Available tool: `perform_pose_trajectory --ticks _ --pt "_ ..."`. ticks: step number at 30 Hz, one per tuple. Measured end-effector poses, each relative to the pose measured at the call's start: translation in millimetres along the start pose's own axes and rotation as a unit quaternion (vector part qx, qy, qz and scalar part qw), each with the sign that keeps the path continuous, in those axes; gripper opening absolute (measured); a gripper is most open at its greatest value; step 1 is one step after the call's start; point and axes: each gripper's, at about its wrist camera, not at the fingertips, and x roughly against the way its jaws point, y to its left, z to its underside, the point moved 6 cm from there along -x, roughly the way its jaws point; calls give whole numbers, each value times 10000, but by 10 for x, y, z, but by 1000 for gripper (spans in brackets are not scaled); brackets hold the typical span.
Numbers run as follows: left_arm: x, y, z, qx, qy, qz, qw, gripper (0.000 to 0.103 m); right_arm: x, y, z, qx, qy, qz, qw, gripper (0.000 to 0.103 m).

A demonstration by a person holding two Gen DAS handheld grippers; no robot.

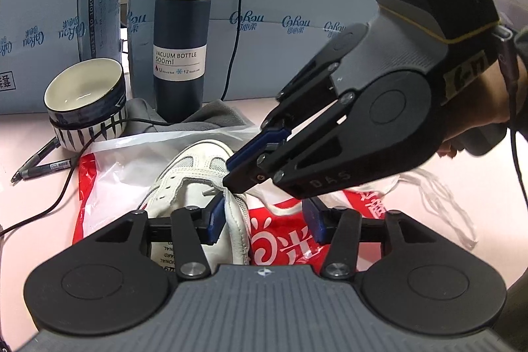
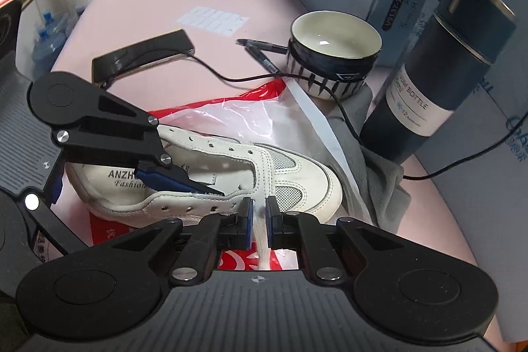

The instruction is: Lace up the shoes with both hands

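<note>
White shoe (image 2: 204, 174) lies on a red-and-clear plastic bag (image 2: 237, 114) at frame centre of the right wrist view, toe pointing right, eyelets bare. White lace (image 2: 264, 248) runs from the shoe's near side down between the right claw (image 2: 259, 223) pads; claw nearly closed, pinching the lace. Left claw (image 1: 264, 220) roughly half open: its left pad touches the shoe's side wall, the right pad stands clear over the bag, no grip. In the left wrist view the right claw comes in from upper right, tips at the shoe's upper. Behind on the pink worktop (image 2: 138, 5): striped bowl (image 2: 333, 61), dark vacuum bottle (image 1: 180, 38) on grey cloth (image 2: 379, 183), pens (image 1: 39, 169), phone (image 2: 142, 55) with black cable (image 2: 231, 78), blue cartons (image 1: 297, 32) at rear.
</note>
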Motion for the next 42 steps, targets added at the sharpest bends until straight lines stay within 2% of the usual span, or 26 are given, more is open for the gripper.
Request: perform_pose_trajectory --ticks 1,3,5,7,9,11,13,14,17,19,23,28,31,32,33,34,35,37,38,39,41,42 --pt "4 6 -4 10 -5 39 10000 49 30 -37 10 -129 -78 40 9999 15" --pt "17 23 -8 31 40 83 10000 50 145 -112 18 -449 -370 155 9982 43" --pt "86 44 -33 37 -5 114 9999 52 313 -172 34 -847 -760 308 9930 50" --pt "180 61 -72 17 -124 123 9998 65 471 -223 88 -1284 -1064 544 9845 55" --pt "322 66 -114 -170 -327 104 9993 71 586 -226 173 -1688 -1308 751 9740 76" --pt "472 90 -128 -424 -491 4 9979 73 668 -193 272 -2066 -1492 917 9626 79" --pt "637 154 -119 -601 -695 -168 9956 82 687 -99 374 -2397 -1556 980 9533 83" --pt "722 199 -108 -652 -803 -263 9943 83 697 -52 426 -2561 -1587 1012 9481 86" --pt "875 387 -52 -560 -866 -539 9932 83 671 117 542 -3037 -1670 1072 9319 87" --pt "921 515 -26 -421 -809 -604 9940 83 607 262 563 -3332 -1698 954 9225 87" --pt "919 667 -4 -342 -602 -483 9964 83 434 533 487 -3562 -1667 804 9159 87" --pt "816 627 -65 -952 -462 -455 9933 84 254 665 408 -3648 -1592 1538 9044 87" --pt "767 603 -104 -1193 -427 -371 9912 84 174 679 422 -3781 -1629 1888 8915 76" --pt "748 598 -121 -1249 -432 -344 9906 84 154 662 445 -3931 -1670 1831 8855 60" --pt "732 598 -140 -1297 -439 -321 9901 84 147 637 474 -4161 -1734 1640 8774 48" --pt "716 598 -161 -1344 -458 -299 9894 84 141 612 502 -4387 -1797 1446 8685 42" --pt "701 592 -187 -1387 -488 -274 9887 84 140 584 530 -4616 -1874 1239 8582 32" --pt "649 579 -232 -1494 -510 -207 9872 84 144 514 596 -5102 -2058 779 8314 29" --pt "601 571 -245 -1581 -491 -210 9860 84 140 472 654 -5387 -2134 540 8132 29" --pt "542 550 -247 -1695 -460 -199 9843 80 131 435 724 -5692 -2230 280 7909 29" --pt "419 496 -233 -1957 -405 -163 9797 66 104 371 901 -6335 -2471 -297 7326 29" --pt "347 458 -205 -2142 -340 -175 9760 52 89 344 982 -6615 -2584 -567 7017 29"
